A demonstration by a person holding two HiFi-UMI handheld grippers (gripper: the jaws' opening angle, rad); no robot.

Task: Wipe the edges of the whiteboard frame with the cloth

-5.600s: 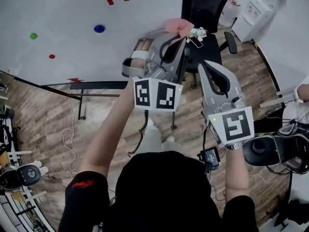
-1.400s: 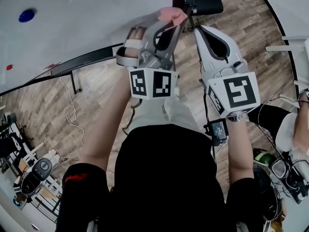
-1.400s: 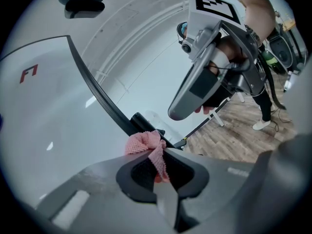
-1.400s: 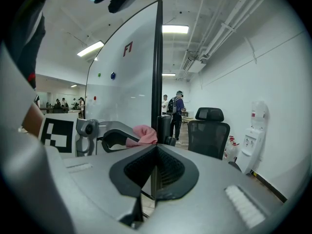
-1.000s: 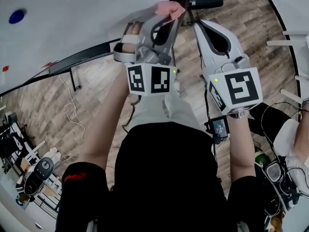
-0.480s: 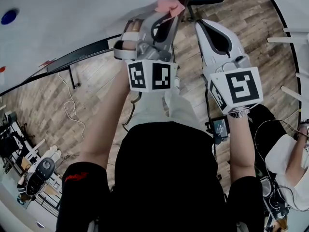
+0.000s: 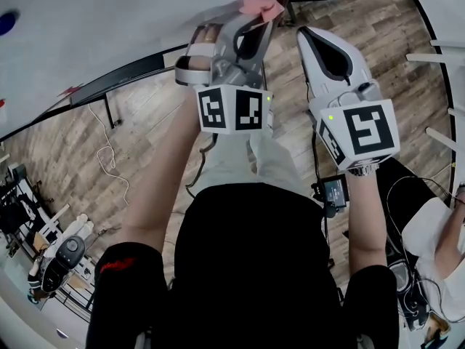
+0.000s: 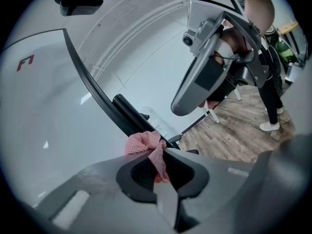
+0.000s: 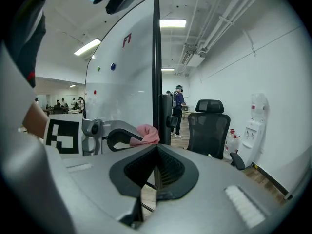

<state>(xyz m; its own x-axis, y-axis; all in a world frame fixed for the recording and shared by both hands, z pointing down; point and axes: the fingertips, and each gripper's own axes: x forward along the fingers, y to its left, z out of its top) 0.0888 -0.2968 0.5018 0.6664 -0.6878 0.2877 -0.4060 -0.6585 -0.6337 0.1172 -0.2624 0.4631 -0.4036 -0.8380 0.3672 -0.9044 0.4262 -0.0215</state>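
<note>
Head view, foreground: the person's torso, with both forearms stretched forward.

Left gripper, at the end of the left forearm: its fingers are clenched on a pink cloth. 1 fold is pinched at the tips, and the rest bunches out past them. In the head view the cloth shows as a small pink tuft at the tip of the gripper.

Right gripper, just beside the left one and level with it: its fingers are pressed together at the tips and hold nothing. It touches neither the cloth nor the board. Its tips point at the side of the left gripper, close by.

Frame: the dark edge strip of the whiteboard. The cloth sits right at this strip. In the right gripper view the cloth overlaps the upright edge of the frame, apparently in contact. The white board face extends away to the left gripper's side and carries a red mark and a few coloured dots.

Background, on the wooden floor: a black office chair beyond the frame, a white water dispenser against the wall, and a standing person far down the room.
</note>
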